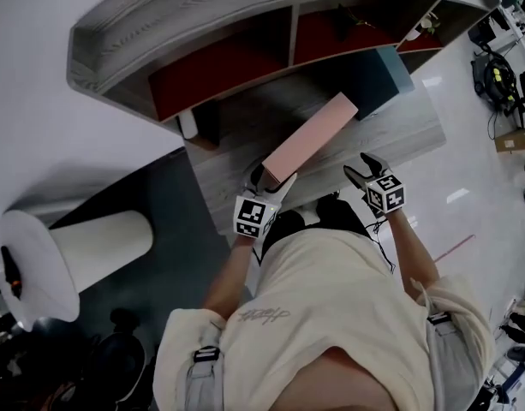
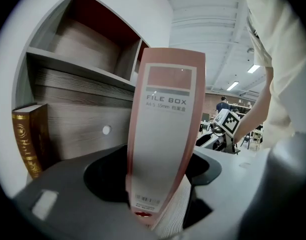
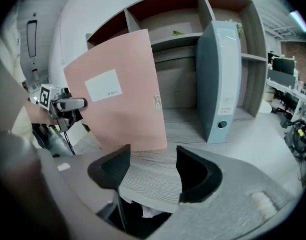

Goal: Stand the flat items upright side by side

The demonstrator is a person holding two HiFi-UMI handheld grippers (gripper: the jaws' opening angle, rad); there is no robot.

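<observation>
A grey wood-grain desk top (image 1: 408,131) stands on a glossy pale floor (image 1: 472,169). It runs under a curved grey wood-grain shelf unit (image 1: 159,32) whose open compartments have red back walls.

The long pink cardboard file box (image 1: 309,139) lies tilted over the middle of the desk. One lower corner is on the wood, and its white-labelled spine faces the person. The left gripper (image 1: 275,181) pinches the near end of that box. In the left gripper view the spine fills the gap between the two dark jaws, which are spread wide and lie against its sides.

A brown hardback book with gold print (image 2: 30,139) stands upright at the left of the desk, against the shelf wall. A tall blue-grey lever-arch binder (image 3: 217,79) stands upright on the desk to the right of the pink box, apart from it.

The right gripper (image 3: 153,171) hovers at the desk's near edge with its jaws spread. Only bare wood shows between them, and they touch nothing.
</observation>
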